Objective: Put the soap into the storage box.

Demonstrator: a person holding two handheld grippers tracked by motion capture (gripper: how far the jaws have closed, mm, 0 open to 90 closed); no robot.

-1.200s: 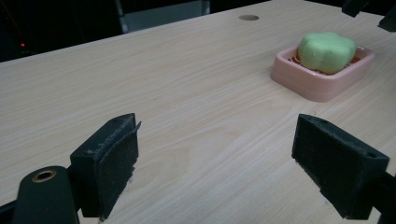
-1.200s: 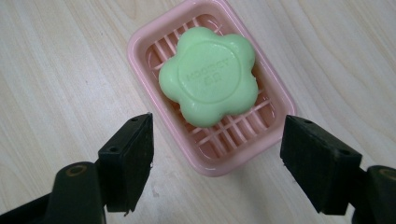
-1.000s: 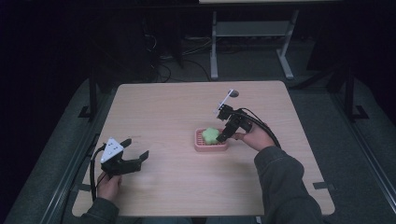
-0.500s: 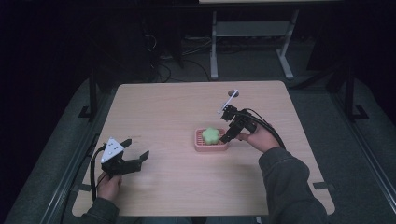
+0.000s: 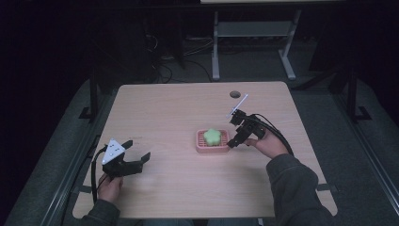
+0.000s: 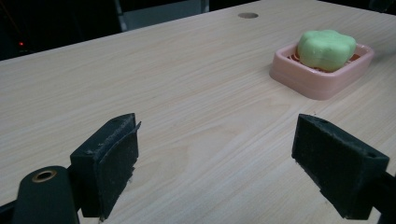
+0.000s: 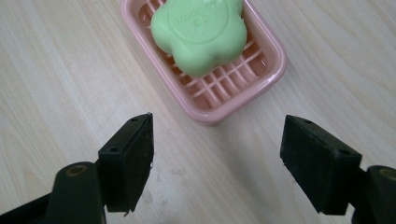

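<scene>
One green flower-shaped soap (image 5: 212,136) lies in a pink soap dish (image 5: 201,146) on the desk (image 5: 179,103) in the high view; the right gripper (image 5: 234,140) sits just beside the dish, jaws apart, the left gripper (image 5: 136,155) well apart from it. In the left gripper view, jaws gape, the dish beyond them. In the right gripper view, spread jaws hover just short of the dish.

The green soap (image 7: 200,33) in the pink dish (image 7: 243,91) bears embossed lettering inside a round stamp on its top face (relief too shallow to make out the characters). No other text, label or number is readable.
</scene>
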